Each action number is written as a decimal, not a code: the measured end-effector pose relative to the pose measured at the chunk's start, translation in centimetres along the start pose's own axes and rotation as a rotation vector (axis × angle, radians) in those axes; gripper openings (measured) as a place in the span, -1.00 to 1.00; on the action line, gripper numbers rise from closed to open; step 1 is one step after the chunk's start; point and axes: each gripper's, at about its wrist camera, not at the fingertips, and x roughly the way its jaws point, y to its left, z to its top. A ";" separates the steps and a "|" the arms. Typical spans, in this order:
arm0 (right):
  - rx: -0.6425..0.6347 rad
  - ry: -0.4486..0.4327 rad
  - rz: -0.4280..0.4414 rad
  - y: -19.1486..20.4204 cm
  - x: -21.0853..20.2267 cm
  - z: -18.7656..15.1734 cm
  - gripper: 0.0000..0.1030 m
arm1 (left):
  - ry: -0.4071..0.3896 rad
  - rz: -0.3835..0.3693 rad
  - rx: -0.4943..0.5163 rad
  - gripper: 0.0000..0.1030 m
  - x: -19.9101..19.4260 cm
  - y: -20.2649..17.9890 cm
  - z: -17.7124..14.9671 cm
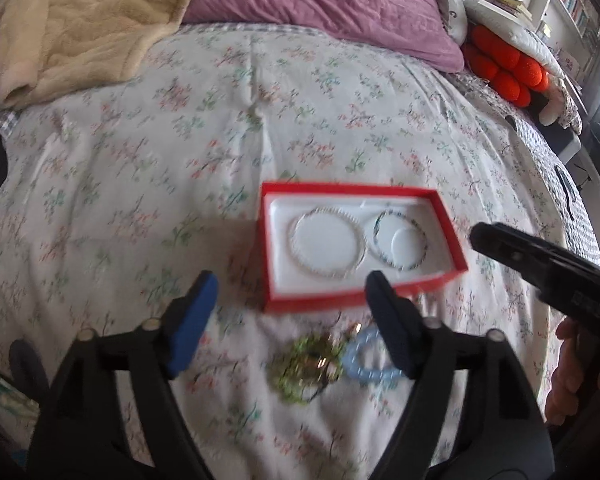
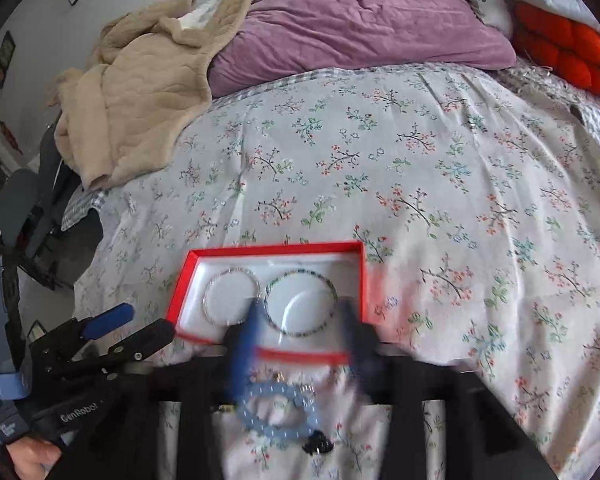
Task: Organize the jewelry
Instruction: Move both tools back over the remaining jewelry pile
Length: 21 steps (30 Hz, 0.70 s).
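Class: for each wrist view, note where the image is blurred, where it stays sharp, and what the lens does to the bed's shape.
Left wrist view: overall soft, the red box and the green bracelet smeared; the bedspread bulges like a dome. Right wrist view: the right gripper fingers streak with motion blur and the blue bracelet is fuzzy, while the floral print farther off stays crisp; edges curve and corners darken.

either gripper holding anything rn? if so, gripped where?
Nothing held. Left gripper and right gripper both stand open and empty above the pale blue beaded bracelet lying on the floral bedsheet.
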 end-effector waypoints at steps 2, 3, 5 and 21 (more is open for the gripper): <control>-0.020 -0.023 -0.028 0.2 -1.0 -0.8 0.55 | 0.015 0.002 -0.010 0.60 -0.3 0.6 -0.8; -0.028 -0.020 -0.039 0.3 -1.3 -1.0 0.56 | 0.024 0.004 -0.013 0.60 -0.5 0.9 -1.2; -0.029 -0.008 -0.060 0.2 -1.7 -2.0 0.58 | 0.041 0.008 -0.020 0.64 -0.7 1.6 -2.1; -0.020 0.218 -0.140 -0.1 0.9 -8.3 0.63 | 0.175 -0.005 -0.018 0.67 0.4 5.2 -7.6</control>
